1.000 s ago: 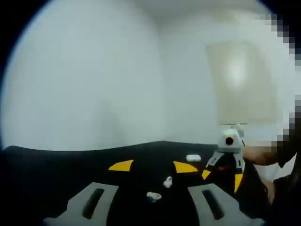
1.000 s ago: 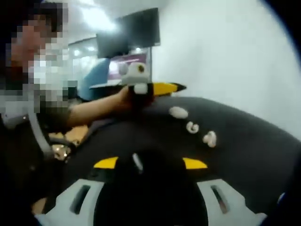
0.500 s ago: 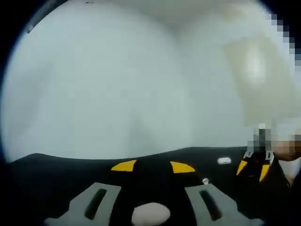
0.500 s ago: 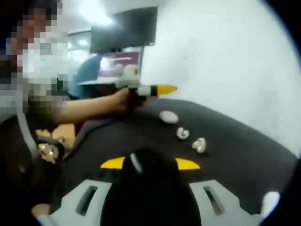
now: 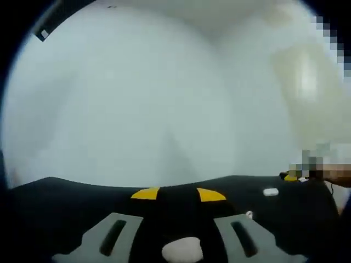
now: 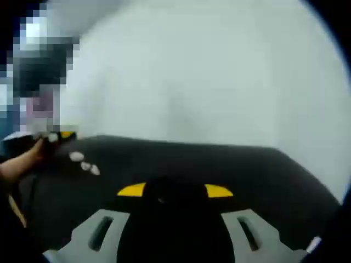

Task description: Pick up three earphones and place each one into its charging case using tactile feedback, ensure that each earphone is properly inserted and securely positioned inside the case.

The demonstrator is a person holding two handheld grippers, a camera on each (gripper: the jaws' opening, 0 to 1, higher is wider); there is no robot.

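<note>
No readable text, label, brand or number anywhere — both views too blurred for lettering.

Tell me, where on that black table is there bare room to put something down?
In the right gripper view, the black table lies bare from the middle across to its right edge. The far left is crowded: small white pieces sit beside the left gripper. In the left gripper view, a white oval object lies between that gripper's jaws.

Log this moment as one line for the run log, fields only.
left gripper: open, white oval case between jaws, grip unclear | right gripper: open, empty | earphones on black table, far left
</note>
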